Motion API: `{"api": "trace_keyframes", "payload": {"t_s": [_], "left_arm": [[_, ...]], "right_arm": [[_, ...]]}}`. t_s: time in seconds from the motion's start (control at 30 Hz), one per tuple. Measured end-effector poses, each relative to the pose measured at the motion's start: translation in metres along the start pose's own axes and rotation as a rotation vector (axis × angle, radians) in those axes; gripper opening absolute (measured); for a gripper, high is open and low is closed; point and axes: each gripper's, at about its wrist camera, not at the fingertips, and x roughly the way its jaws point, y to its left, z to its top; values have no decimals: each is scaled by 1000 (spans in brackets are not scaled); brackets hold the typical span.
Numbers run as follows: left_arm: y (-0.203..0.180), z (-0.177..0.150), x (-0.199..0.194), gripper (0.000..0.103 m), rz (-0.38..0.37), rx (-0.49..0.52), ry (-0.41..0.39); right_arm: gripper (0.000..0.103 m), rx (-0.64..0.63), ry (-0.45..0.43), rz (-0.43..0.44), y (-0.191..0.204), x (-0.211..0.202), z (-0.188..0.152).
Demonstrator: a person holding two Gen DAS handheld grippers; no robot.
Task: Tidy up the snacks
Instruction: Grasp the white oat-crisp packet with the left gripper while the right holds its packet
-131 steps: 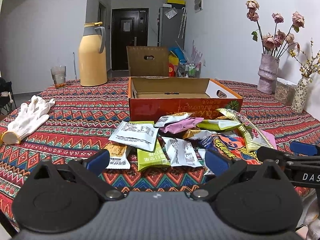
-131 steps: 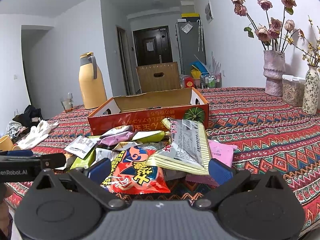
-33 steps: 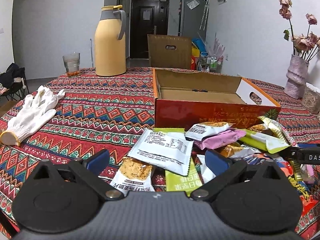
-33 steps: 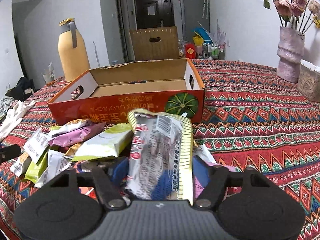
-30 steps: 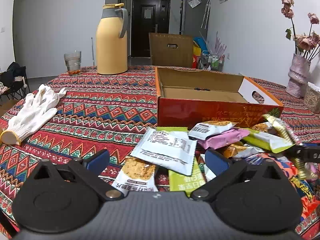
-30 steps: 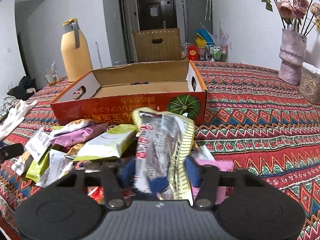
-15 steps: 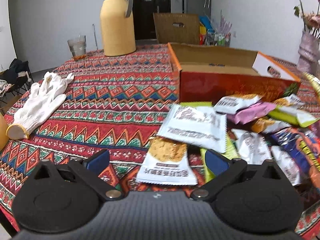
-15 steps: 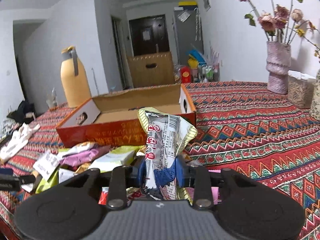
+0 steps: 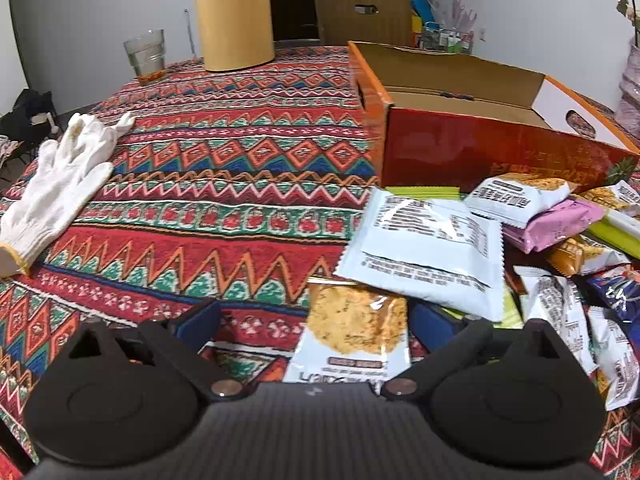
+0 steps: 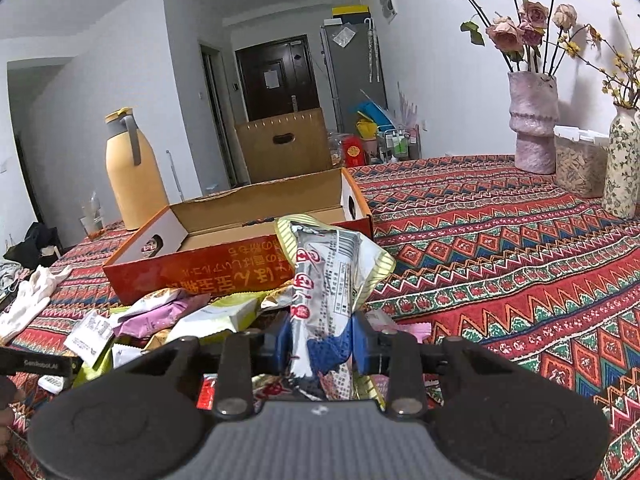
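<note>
Both wrist views look low across the table toward the far orange box [image 9: 492, 152] [image 10: 224, 268], left view nearer.

The open box [image 9: 472, 148] sits on the worktop [image 9: 224, 184], with the heap of snack packets [image 9: 516, 248] lying just in front of its near wall and the jug [image 9: 234, 16] and glass [image 9: 146, 56] behind it to the left. The glove [image 9: 60, 192] lies well apart at the left edge. The right claw [image 10: 320, 340] holds one packet [image 10: 328, 280] upright above the heap, while the two vases [image 10: 534, 120] and a container [image 10: 578, 160] stand far right against the wall.
</note>
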Motion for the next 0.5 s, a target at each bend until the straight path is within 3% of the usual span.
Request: {"api": "trace_keyframes", "payload": {"t_s": [0.13, 0.2, 0.23, 0.5], "left_arm": [[-5, -3, -8, 74, -32, 15, -15], [-8, -5, -13, 55, -45, 18, -23], [-9, -6, -15, 51, -47, 18, -26], [-5, -16, -33, 48, -42, -11, -53]], "right_arm": [[31, -4, 2, 2, 1, 0, -1], [31, -3, 1, 5, 1, -1, -1], [31, -3, 0, 7, 1, -2, -1], [32, -10, -7, 18, 2, -8, -3]]}}
